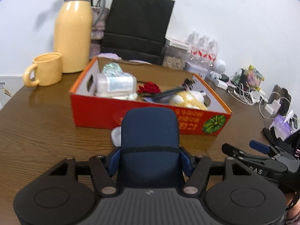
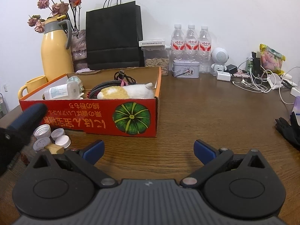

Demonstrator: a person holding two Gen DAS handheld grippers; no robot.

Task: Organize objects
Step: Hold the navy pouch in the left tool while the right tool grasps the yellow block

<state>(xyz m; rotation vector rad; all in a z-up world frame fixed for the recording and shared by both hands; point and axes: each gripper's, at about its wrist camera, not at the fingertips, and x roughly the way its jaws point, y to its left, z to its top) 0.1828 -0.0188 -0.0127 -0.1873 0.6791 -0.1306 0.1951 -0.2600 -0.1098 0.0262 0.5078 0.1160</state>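
An open red cardboard box (image 1: 97, 112) (image 2: 90, 120) stands on the wooden table; it holds a white bottle (image 1: 114, 84), a plush toy (image 1: 189, 98) (image 2: 123, 92), cables (image 2: 123, 77) and a red flower (image 1: 149, 89). My left gripper (image 1: 150, 157) is shut on a dark blue case (image 1: 149, 131) held just in front of the box; the case also shows in the right wrist view (image 2: 28, 118). Several white bottle caps (image 2: 50, 136) and a wooden block (image 2: 54, 148) lie before the box. My right gripper (image 2: 148, 150) is open and empty, above the table.
A yellow thermos (image 1: 72, 35) and mug (image 1: 45, 69) stand at the back left. A black paper bag (image 2: 112, 37), water bottles (image 2: 191, 45), a tin (image 2: 185, 68), a white speaker (image 2: 219, 60) and tangled chargers (image 2: 258, 80) line the back. Black gloves (image 2: 286, 129) lie at the right.
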